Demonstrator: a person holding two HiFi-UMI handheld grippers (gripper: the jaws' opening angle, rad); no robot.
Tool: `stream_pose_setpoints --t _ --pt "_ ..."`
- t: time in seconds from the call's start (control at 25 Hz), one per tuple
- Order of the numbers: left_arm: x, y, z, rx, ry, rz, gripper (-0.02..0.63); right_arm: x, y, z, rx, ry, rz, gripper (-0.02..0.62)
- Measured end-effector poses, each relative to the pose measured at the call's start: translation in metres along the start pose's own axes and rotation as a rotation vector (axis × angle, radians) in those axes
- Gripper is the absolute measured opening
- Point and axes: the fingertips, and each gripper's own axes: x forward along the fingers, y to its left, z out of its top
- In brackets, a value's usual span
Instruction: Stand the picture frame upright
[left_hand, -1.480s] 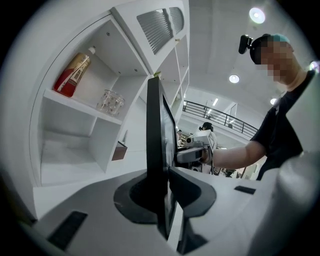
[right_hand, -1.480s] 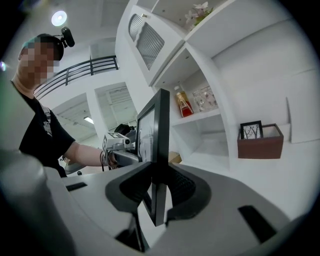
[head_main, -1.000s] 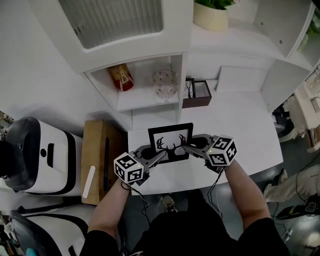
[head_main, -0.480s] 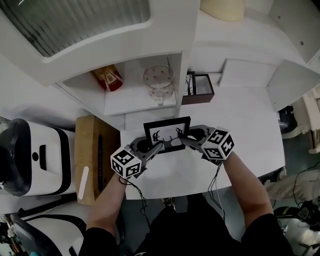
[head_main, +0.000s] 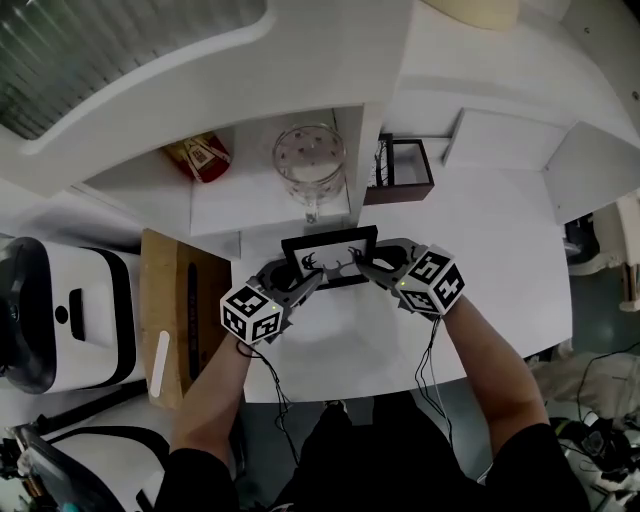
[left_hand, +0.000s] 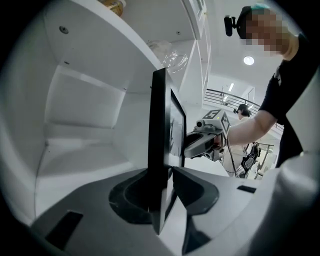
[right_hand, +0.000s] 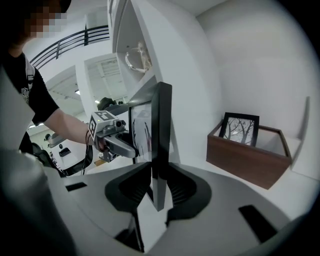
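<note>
Picture frame (head_main: 330, 256): black-edged, antler print toward the person; stands close to vertical on its long side at the back of the tabletop, just in front of the shelf unit. Contact of its bottom edge with the top cannot be told.
Right gripper (head_main: 362, 268): clamped on the frame's right edge, one pad on the front face, one on the back.
Left gripper (head_main: 312, 279): jaws just been opening; the frame's left edge stands between them, with the pads judged slack rather than pressing.
Step in hand: judged the set-down and release. Settle the bottom edge flat first. Hold the right clamp until the frame balances alone. Loosen one side at a time. Draw each pair of jaws straight out sideways, in the frame's own plane, to avoid a push forward or back. No prop visible behind, so test the balance with a slight slackening before letting go.
Shelf unit (head_main: 255, 210): white, open compartments above and behind the frame; little depth behind for a backward lean.
Tabletop (head_main: 480, 260): white, smooth, bare round the frame; probably slippery under a narrow edge.
Wooden box (right_hand: 245, 161): dark brown, open-topped, against the wall to the frame's right and apart from it; holds a small tree picture (right_hand: 239, 129).
Glass mug (head_main: 311, 165): clear, on the shelf above the frame.
</note>
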Motion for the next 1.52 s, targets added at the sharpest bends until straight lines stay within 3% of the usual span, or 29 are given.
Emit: stream_pose_setpoints --t 0.64,1.28,1.52 --pt "0.016 0.023 -0.013 0.015 0.06 0.01 0.134 0.015 -0.018 -0.013 -0.005 0.027 0.003 0.085" --pt "0.016 0.026 -0.016 -0.01 0.055 0.018 0.142 0.018 -0.02 -0.013 0.012 0.012 0.032 0.086" --pt "0.008 0.03 -0.019 -0.03 0.058 0.045 0.156 0.015 -0.021 -0.013 0.034 0.004 0.03 0.125"
